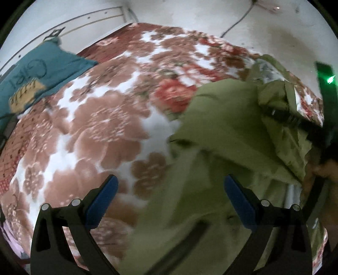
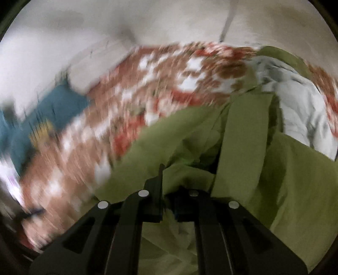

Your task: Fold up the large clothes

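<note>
Holding the big green cloth garment [image 2: 186, 135] pinched tight in the closed right gripper [image 2: 166, 179], empty left gripper [image 1: 171, 190] wide open, best laid flat near the flowery blanket's [image 1: 101, 118] right edge, smoothing wrinkles.

Home bedroom: bed under floral blanket [image 1: 101, 118], teal pillow [image 1: 36, 78] against plain white wall [image 1: 190, 12], olive garment [image 1: 221, 118] heaped on the covers.
</note>
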Action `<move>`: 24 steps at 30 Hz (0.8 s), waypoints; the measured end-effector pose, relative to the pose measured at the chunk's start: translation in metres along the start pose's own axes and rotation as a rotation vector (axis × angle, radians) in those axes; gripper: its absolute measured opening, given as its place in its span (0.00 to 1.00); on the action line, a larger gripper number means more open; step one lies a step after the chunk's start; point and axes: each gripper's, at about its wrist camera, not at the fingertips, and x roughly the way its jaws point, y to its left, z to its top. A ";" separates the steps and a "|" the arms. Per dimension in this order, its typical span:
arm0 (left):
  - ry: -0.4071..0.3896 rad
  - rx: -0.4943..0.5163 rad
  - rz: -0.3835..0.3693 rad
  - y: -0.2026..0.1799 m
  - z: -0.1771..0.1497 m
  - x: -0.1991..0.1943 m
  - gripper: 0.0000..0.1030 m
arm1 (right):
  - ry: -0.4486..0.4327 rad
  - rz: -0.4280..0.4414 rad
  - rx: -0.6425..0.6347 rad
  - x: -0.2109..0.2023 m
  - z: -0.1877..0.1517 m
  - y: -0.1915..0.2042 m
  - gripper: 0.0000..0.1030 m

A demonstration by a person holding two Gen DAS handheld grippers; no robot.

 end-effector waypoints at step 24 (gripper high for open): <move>-0.134 0.005 0.032 0.014 0.057 -0.047 0.95 | 0.433 -0.376 -1.063 0.056 -0.097 0.114 0.95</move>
